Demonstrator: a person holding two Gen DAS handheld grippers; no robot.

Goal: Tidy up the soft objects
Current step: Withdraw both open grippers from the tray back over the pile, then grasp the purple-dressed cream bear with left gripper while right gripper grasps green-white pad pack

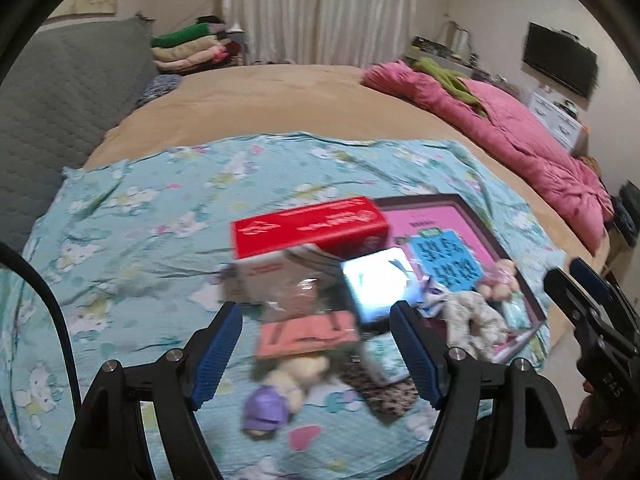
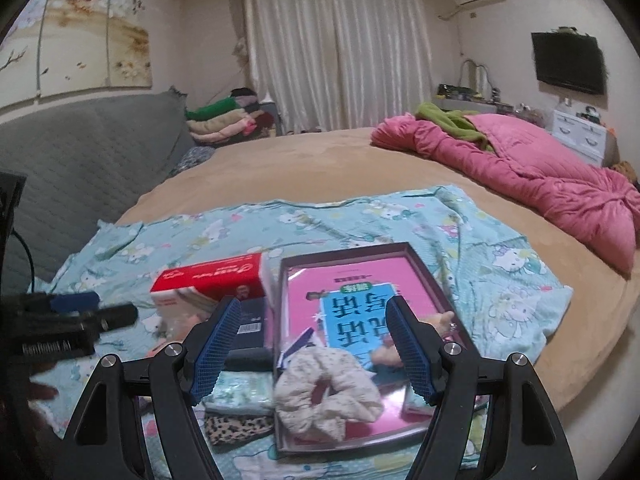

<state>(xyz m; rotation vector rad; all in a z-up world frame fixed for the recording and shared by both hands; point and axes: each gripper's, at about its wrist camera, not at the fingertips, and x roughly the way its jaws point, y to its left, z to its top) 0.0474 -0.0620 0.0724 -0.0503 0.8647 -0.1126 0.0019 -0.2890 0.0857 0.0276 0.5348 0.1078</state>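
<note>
Cream fabric marks your nearest target: the scrunchie (image 2: 328, 388) lies in the near end of the shallow tray (image 2: 420, 268), straight ahead of and below your right gripper (image 2: 316, 344), whose jaws stand apart and empty. Your left gripper (image 1: 316, 344), also spread and empty, hangs above the purple-hatted plush doll (image 1: 276, 388) on the floral sheet (image 1: 132, 232). Both grippers tilt downward.

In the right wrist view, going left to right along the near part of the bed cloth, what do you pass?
Left gripper → red box → leopard-print cloth → cream scrunchie in the dark-framed tray → bare floral cloth.
</note>
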